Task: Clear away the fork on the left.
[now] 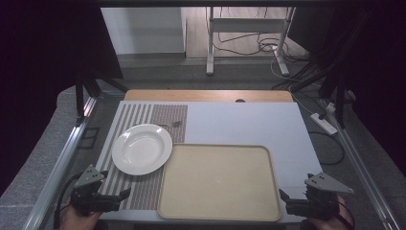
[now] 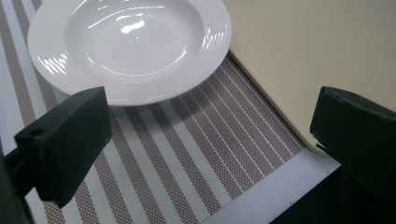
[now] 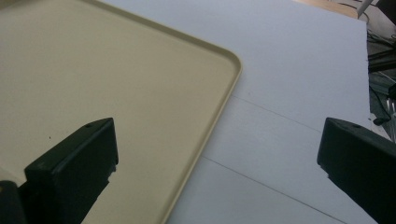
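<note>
Resting at the near left corner of the worktop, the left hand-held gripper is released, its jaws spread wide with nothing between them; in the left gripper view they frame the near stretch of the striped placemat. Just beyond it the white plate sits on that placemat, its right rim reaching over the placemat's edge to the far left corner of the beige tray, where the left gripper view shows the rim over the tray's edge. A fork lies on the placemat just behind the plate. The tray lies bare beside the placemat, its near edge close to the worktop's front edge. Right of the tray a strip of pale worktop stays open up to the right edge. There the right hand-held gripper is also released, jaws wide apart and holding nothing, straddling the tray's right rim from the near side.
</note>
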`<state>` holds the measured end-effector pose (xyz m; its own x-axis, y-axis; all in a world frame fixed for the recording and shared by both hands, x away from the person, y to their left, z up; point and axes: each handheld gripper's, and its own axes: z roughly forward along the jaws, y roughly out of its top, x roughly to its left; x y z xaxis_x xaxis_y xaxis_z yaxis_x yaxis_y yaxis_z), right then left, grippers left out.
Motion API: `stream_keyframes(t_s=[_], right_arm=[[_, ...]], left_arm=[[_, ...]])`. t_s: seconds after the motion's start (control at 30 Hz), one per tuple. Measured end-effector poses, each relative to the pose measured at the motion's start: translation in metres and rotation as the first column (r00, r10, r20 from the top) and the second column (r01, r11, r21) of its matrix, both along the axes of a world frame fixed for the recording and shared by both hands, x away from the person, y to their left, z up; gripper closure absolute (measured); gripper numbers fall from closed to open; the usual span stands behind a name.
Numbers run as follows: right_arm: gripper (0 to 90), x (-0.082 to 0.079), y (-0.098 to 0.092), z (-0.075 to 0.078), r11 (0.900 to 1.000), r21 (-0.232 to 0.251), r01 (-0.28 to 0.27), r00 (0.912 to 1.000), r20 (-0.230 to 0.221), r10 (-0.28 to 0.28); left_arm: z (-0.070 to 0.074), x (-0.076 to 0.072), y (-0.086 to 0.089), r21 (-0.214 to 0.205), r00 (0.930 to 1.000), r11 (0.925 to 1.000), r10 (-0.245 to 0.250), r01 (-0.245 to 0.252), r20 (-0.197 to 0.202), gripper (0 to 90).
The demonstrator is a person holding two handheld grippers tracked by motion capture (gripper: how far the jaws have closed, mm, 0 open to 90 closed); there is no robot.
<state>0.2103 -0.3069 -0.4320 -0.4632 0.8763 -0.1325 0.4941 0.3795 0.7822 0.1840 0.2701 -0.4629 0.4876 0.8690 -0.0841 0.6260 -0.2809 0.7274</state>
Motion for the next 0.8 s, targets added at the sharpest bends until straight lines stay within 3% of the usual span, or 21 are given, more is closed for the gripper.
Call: stream_keyframes(t_s=[0.8], right_arm=[[0.0,0.0003,0.0008,-0.0004,0.9999,-0.002,-0.012,0.9999,-0.006,0.012]], left_arm=[[-0.0006,0.0032,0.0029,-0.024,0.9995,0.9997,0.002,-0.003,-0.03,0.0]])
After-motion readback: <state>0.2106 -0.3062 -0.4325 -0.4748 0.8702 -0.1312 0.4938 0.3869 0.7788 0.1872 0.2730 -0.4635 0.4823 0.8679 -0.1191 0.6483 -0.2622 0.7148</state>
